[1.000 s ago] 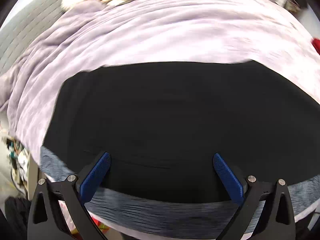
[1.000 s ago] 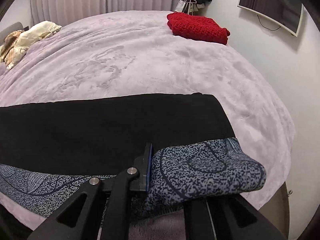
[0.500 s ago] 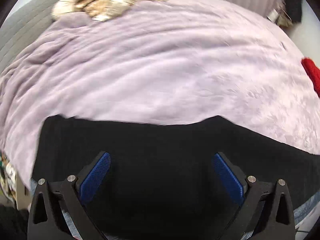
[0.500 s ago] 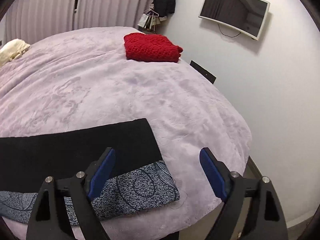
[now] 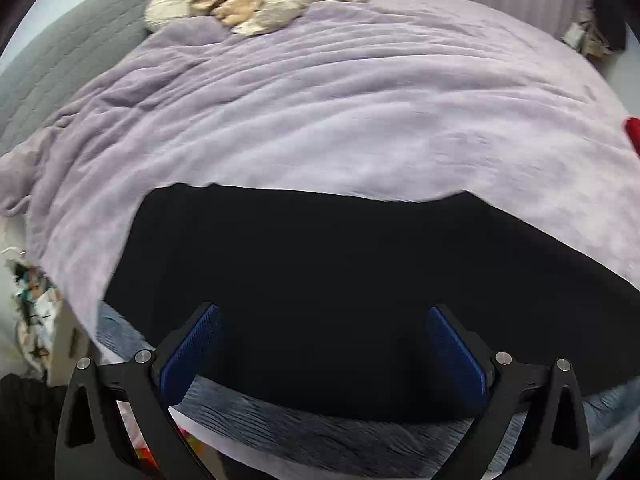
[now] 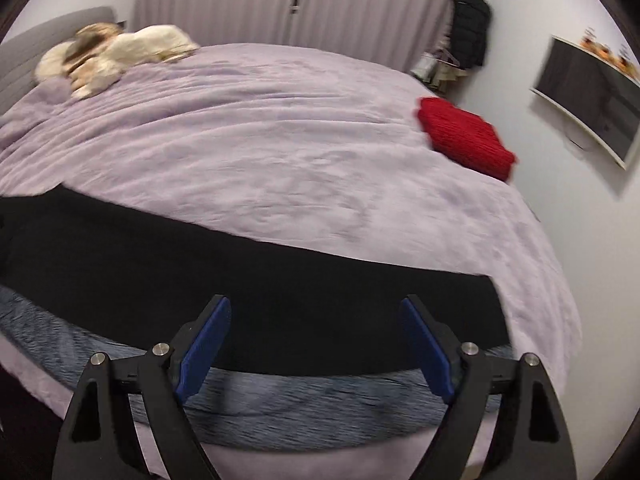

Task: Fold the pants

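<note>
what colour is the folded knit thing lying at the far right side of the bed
Red. The folded knit shows best in the right wrist view.

A lilac plush blanket (image 6: pixel 280 152) covered the bed, rumpled into long soft ridges. At the far left a heap of cream and brown bedding (image 6: pixel 108 54) lay against a grey quilted headboard (image 5: pixel 76 56). On the right side of the bed sat a folded red knit (image 6: pixel 466 142), close to the blanket's edge. Pale pleated curtains (image 6: pixel 280 0) hung across the far wall. In the far right corner a black jacket (image 6: pixel 470 26) hung above some hangers and clutter. A flat screen (image 6: pixel 588 102) was mounted on the white wall to the right, with small orange items along its top, too blurred to identify.
</note>
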